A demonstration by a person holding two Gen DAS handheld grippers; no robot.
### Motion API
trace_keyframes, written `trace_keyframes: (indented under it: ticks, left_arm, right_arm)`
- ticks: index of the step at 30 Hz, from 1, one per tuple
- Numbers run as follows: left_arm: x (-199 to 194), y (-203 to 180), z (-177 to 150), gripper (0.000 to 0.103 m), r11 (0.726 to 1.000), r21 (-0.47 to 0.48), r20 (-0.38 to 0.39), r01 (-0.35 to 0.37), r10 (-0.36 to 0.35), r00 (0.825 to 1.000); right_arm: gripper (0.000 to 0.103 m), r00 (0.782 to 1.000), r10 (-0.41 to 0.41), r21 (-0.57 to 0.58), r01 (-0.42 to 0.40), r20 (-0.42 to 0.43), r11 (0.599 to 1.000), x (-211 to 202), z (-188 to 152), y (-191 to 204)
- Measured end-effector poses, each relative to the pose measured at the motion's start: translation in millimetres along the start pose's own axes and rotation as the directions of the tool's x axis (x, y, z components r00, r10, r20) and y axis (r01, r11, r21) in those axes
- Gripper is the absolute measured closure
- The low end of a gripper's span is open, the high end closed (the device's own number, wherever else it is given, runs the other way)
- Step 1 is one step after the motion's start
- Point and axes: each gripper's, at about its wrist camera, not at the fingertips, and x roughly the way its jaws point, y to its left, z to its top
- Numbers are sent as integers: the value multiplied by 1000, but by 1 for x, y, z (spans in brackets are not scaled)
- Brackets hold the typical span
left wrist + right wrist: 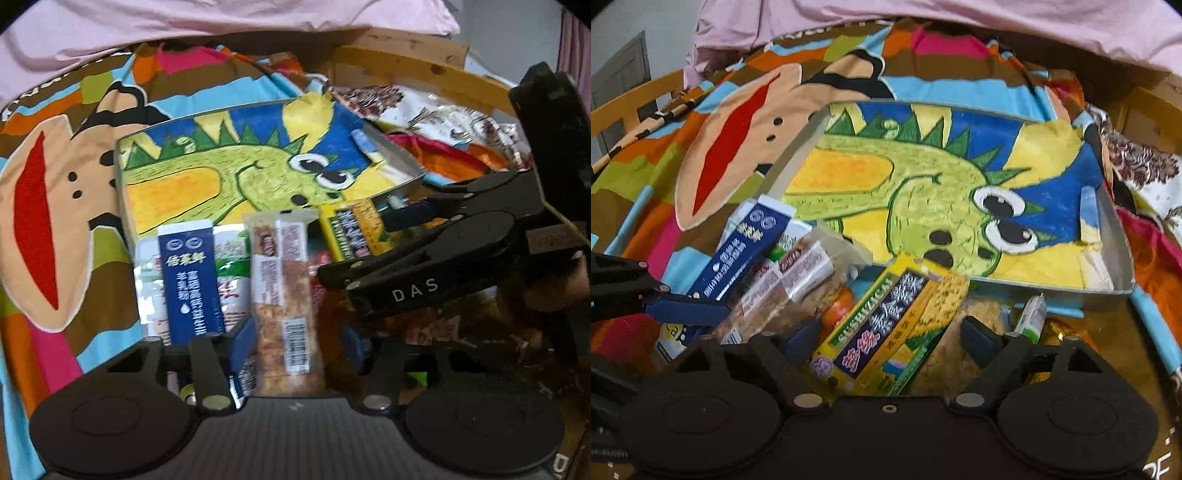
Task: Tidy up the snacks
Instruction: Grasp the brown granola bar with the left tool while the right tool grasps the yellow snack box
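Note:
A clear-wrapped snack bar lies in a heap of snacks at the near edge of a metal tray lined with a dinosaur drawing. My left gripper straddles the bar. Its left pad touches the wrapper and a small gap shows at the right pad. A dark blue sachet lies just left of the bar. My right gripper stands wide open around a yellow-green packet without pressing it. The snack bar and blue sachet lie to that packet's left.
The tray holds only its drawing. A small tube lies near my right gripper's right finger. A bright monkey-print bedspread lies underneath, a pink blanket behind, and a wooden frame and patterned cloth at the far right.

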Motion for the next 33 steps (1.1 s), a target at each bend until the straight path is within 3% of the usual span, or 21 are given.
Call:
trace_keyframes:
  ticks: [4,12,15,17,22,24,26,30,33]
  left_arm:
    - [3,6,0,62,998,-58,-27,-8,7,1000]
    - [0,9,1,64,993,-115,-47,-4,-1,999]
    - [3,11,2,60,991,-133,-44,-4,-2,999]
    - [7,13,2,51,989,-149,-43,-2,-5,999]
    - [18,23,5,50,977,-214,-41,8,-18,999]
    - [22,25,6,52,972,-233,-36,15,-23,999]
    - [22,22,6,63,972,-233,-34,25,-33,999]
    - [19,10,7,64,982,-189,-51,-9,-1,999]
    - [15,9,7,64,972,-236,-69,-14,-3,998]
  right_arm:
    - [31,1000,-15,-8,15,12,1000,-4,-3,3]
    - [36,999,14,33,-13,-34,999,-26,-14,-5]
    - [34,999,27,36,-26,-34,999,-30,-18,-8]
    - [31,999,23,23,-22,-33,1000,-29,-19,-7]
    - [27,1000,-18,-38,18,-18,999,-23,-19,0]
    - [28,1000,-19,-35,18,-21,999,-20,-20,-1]
    - [32,1000,-19,-14,18,-17,1000,-21,-20,-2]
    - [40,1000,-26,6,26,-7,1000,-27,-22,-3]
    - [43,1000,-24,8,24,5,1000,-33,-26,-2]
